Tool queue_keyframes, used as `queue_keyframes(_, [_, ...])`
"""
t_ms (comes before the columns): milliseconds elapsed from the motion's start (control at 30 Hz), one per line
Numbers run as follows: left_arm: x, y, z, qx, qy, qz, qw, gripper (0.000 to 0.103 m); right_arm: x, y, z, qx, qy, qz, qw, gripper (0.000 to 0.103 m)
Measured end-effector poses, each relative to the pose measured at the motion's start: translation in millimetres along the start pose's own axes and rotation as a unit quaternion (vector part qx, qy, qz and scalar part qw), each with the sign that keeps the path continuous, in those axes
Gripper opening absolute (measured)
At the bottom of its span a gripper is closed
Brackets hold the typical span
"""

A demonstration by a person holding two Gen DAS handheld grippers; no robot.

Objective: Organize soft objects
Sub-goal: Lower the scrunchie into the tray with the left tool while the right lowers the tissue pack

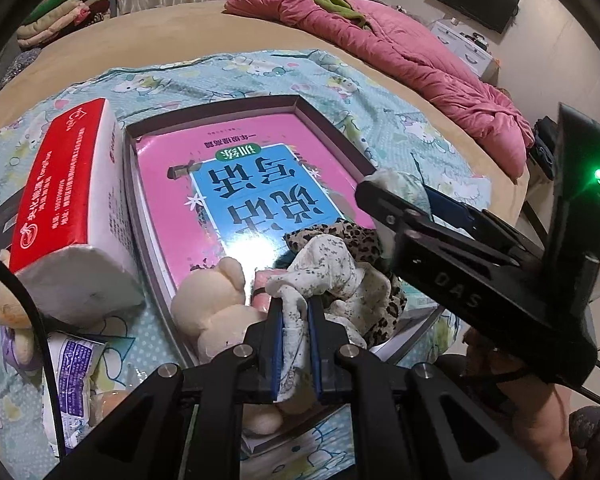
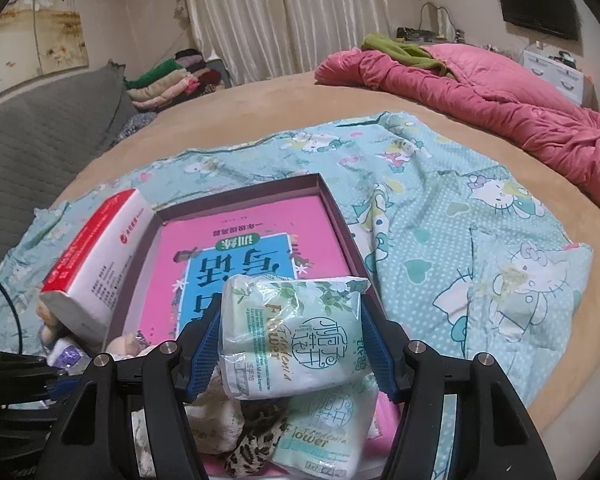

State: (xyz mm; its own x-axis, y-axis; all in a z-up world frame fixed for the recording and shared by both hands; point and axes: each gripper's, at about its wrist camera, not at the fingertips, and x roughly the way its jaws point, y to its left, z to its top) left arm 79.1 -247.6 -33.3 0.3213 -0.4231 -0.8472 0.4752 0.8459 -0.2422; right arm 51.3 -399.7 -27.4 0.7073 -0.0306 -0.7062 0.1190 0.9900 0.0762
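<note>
My left gripper (image 1: 296,332) is shut on a white floral cloth (image 1: 320,268), low over the near end of a shallow dark box (image 1: 332,128). A leopard-print cloth (image 1: 366,246) and a cream teddy bear (image 1: 216,304) lie in that end of the box. My right gripper (image 2: 296,344) is shut on a pale green tissue pack (image 2: 296,336), held above the box (image 2: 336,208). In the left wrist view the right gripper (image 1: 404,192) hangs to the right with the pack (image 1: 398,182) in it. A second green pack (image 2: 328,432) and the leopard cloth (image 2: 252,452) lie below.
A pink and blue book (image 1: 236,184) lines the box floor. A red and white tissue pack (image 1: 72,200) leans on the box's left wall. A small bear (image 1: 8,312) and a purple-printed pack (image 1: 72,380) lie left. A pink quilt (image 2: 500,108) sits far right on the bed.
</note>
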Motion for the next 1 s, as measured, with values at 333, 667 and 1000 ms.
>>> queue_keyframes(333, [5.2,0.3,2.8,-0.001,0.005,0.000,1.0000,0.011,16.8,0.6,-0.7,-0.008,0.011,-0.013,1.000,0.067])
queue_keyframes(667, [8.4,0.5,4.6,-0.004,0.008,0.000,1.0000,0.011,30.1,0.7,-2.2,-0.010,0.019,-0.016,1.000,0.067])
queue_keyframes(1000, [10.8,2.2,6.6,-0.007,0.008,0.001,0.9999,0.011,44.0,-1.5,-1.7,-0.013,0.029,-0.014,0.999,0.073])
